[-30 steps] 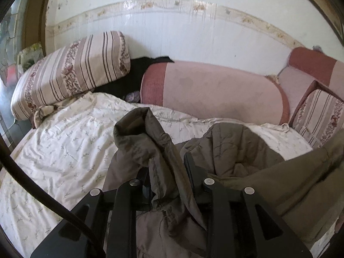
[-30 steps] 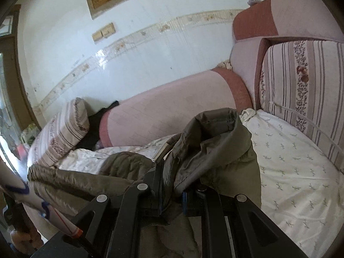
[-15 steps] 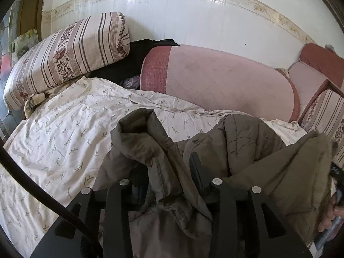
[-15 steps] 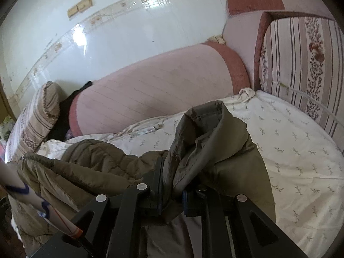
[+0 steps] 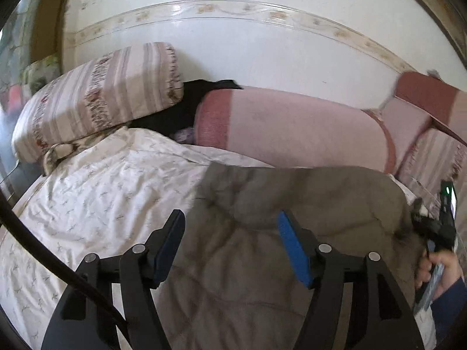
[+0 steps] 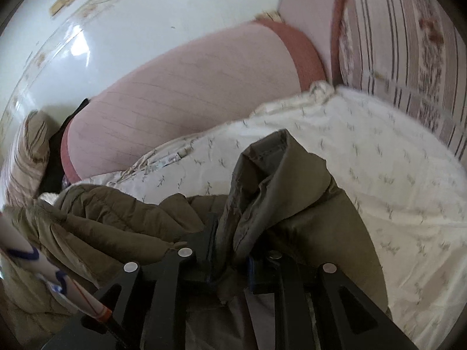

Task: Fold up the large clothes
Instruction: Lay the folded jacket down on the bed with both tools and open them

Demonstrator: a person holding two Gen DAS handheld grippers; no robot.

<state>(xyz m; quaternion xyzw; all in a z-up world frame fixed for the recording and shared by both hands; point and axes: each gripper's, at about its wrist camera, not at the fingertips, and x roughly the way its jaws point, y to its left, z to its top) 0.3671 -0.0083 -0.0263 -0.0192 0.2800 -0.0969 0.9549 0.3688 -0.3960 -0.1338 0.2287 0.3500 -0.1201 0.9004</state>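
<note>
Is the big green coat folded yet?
Not yet. The puffy olive-green jacket lies doubled over on the white printed sheet. The left gripper has just opened and let go; the right gripper is pinching a bunched fold. Smoothing and more folds remain.

Left wrist view close above olive jacket [image 5: 292, 233], right wrist view closer, both facing pink bolster [image 5: 292, 134] ahead.

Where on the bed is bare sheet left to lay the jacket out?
Bare sheet lies left of the jacket, below the striped pillow. A second patch lies right of it, below the other striped cushion. The middle is crowded: jacket, left gripper and right gripper.
</note>
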